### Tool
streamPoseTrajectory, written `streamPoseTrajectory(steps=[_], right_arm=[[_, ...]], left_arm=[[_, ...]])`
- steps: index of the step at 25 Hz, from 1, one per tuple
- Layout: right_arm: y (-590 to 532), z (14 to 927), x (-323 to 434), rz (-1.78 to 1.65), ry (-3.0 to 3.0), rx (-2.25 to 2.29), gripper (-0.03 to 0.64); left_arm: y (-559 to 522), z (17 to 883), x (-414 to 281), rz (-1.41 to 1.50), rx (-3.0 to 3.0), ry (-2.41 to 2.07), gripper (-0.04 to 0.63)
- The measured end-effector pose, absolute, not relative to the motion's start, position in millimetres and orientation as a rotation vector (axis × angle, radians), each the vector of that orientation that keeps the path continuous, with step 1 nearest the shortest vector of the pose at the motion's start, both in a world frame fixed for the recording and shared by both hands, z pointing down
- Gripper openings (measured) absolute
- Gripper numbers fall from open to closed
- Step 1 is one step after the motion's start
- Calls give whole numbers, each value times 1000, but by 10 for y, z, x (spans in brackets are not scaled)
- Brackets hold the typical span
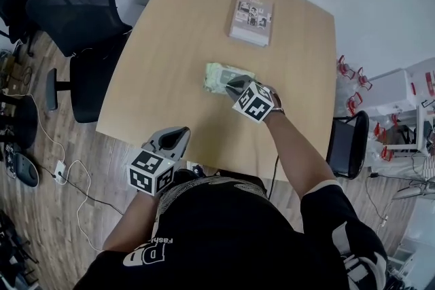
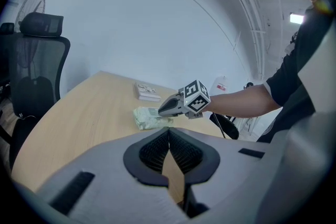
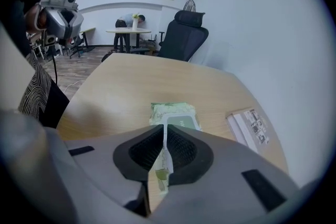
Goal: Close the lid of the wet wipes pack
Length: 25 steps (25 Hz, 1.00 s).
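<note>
A pale green wet wipes pack [image 1: 219, 75] [image 2: 143, 118] [image 3: 169, 109] lies flat near the middle of the wooden table [image 1: 170, 44]. Its darker green lid [image 3: 182, 123] looks flat on the pack's top. My right gripper [image 1: 235, 84] [image 2: 160, 110] [image 3: 164, 132] points steeply down with its tips at the pack's near right end. Its jaws stand almost together, and only a hairline of the pack shows between them. My left gripper [image 1: 179, 136] [image 2: 169, 131] hovers at the table's near edge, well short of the pack, shut and with nothing in it.
A small printed booklet [image 1: 251, 18] [image 2: 147, 92] [image 3: 251, 126] lies at the table's far side. Black office chairs [image 1: 75, 7] stand to the left, and another black chair [image 1: 348, 144] is on the right. Cables trail on the wooden floor [image 1: 61, 173].
</note>
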State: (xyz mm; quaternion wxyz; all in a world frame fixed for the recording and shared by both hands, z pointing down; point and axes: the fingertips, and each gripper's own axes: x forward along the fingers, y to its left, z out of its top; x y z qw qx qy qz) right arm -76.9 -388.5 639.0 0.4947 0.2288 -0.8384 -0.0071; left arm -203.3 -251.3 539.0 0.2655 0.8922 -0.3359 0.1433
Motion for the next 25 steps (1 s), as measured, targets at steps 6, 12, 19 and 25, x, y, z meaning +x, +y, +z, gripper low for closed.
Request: streamPoseTrajectory(steps=[6,12,19,25], right_arm=[[-3682,5954,-721,1,-2138,698,6],[-3289,5594,-542,134,-2257,817,5],[-2765,5218,-161,272,-2412,904,5],[-2446,4926,132,401,-2562,874,5]], left_arm=[[-2496,5313,-1843,392,2471,-838,18],[-2460,5145,-1593,359,2520,-811,18],[-2337,4905,-1299,302,2532,-886,18],[-2174,4728,-990,253,2500,-996,18]])
